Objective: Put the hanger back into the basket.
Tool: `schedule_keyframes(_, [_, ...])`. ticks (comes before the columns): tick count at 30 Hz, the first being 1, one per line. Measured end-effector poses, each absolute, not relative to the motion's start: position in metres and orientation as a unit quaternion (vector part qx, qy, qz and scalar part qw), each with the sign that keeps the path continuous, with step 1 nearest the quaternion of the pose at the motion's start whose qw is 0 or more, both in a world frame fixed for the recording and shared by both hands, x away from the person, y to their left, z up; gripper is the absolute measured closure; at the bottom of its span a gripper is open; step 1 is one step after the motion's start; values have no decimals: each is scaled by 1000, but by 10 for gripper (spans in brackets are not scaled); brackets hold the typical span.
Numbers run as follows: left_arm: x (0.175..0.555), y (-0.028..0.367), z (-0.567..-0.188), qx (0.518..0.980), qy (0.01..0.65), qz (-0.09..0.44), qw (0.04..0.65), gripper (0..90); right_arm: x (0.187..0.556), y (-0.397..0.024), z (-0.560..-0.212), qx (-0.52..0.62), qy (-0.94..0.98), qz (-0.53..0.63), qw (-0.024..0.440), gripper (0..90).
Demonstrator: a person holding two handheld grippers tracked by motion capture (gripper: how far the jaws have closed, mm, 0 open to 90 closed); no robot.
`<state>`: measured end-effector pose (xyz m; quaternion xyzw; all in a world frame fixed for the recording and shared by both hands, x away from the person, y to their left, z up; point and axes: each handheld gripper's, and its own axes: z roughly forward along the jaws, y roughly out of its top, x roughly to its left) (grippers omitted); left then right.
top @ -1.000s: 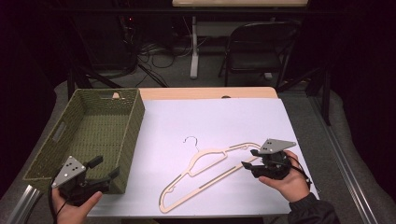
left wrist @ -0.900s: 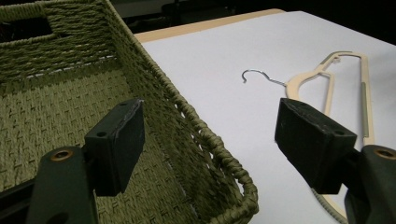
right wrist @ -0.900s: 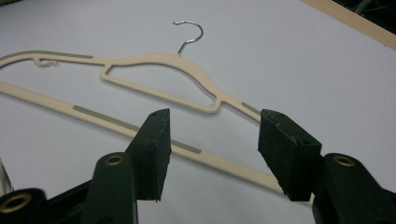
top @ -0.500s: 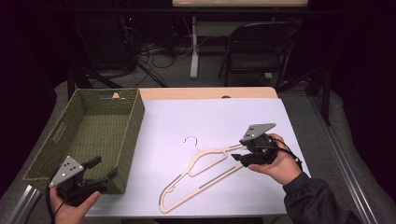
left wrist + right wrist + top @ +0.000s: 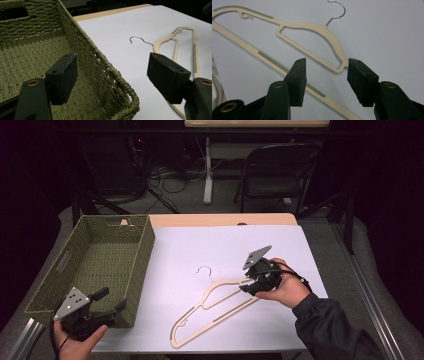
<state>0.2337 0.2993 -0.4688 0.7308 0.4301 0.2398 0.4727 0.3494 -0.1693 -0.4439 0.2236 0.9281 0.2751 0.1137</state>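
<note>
while the left gripper (image 5: 102, 306) hangs at the near corner of the green woven basket (image 5: 95, 251), the right gripper (image 5: 252, 282) sits low over the cream hanger (image 5: 215, 307). hanger lies flat on the white table cover (image 5: 220, 245), metal hook (image 5: 204, 270) pointing away from the person, right of the basket and not touching it. right jaws wide apart but have just been closing; in the right gripper view the hanger's shoulder end (image 5: 338, 63) lies between the pads (image 5: 298, 77), pads not pressing on it, nothing gripped. left jaws also spread wide, holding nothing; in the left gripper view the basket rim (image 5: 110, 72) runs between the two black pads (image 5: 63, 75), no contact that i can see. folding chair (image 5: 277, 170) stands beyond the table's far edge.
</note>
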Motion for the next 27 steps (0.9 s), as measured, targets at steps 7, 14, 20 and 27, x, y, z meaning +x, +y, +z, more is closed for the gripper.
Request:
schedule_keyframes(7, [233,300,-469,731,431,239,473,246,361,-146,-446,195,954,215,80,568])
schedule_keyframes(14, [233,300,-469,732,430,239,472,247,366,-133,-449,172,967,172,71,596])
schedule_keyframes(20, [233,300,-469,732,430,238,472,247,371,-131,-460,163,973,144,73,579])
schedule_keyframes(27, [234,298,-470,735,426,236,471,247,374,-127,-465,155,975,143,66,569])
